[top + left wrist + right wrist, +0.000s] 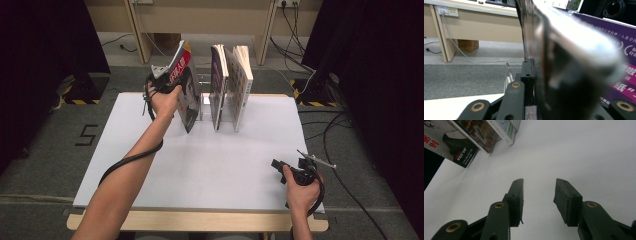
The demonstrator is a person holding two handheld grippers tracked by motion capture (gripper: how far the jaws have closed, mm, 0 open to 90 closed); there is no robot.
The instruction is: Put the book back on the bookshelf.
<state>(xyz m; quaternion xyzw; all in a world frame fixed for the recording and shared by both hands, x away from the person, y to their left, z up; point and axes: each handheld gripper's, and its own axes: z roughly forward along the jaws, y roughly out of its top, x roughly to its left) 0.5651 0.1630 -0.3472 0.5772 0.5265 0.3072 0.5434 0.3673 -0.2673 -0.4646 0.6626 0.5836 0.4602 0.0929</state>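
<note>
- Our left gripper (167,82) has the magazine (187,95) between its jaws, gripped on the upper edge. The magazine stands tilted, and its bottom corner is on the white table (200,165) below the gripper.
- In the left gripper view the magazine (574,62) is a close blur against the jaws, so we cannot tell whether the pads press on it or have come off it.
- We judge the step to be standing the magazine in the clear stand (205,100), which sits just beyond the jaws, next to the two upright books (218,85) on the gripper's far side.
- To do it well, we should bring the magazine upright first. Its lower edge should sit against the stand before we let go.
- We then draw the gripper straight back, away from the cover, so the jaws don't drag it over.
- Our right gripper (280,165) is well apart near the table's front edge, its jaws spread and empty, and it could steady the books.
</note>
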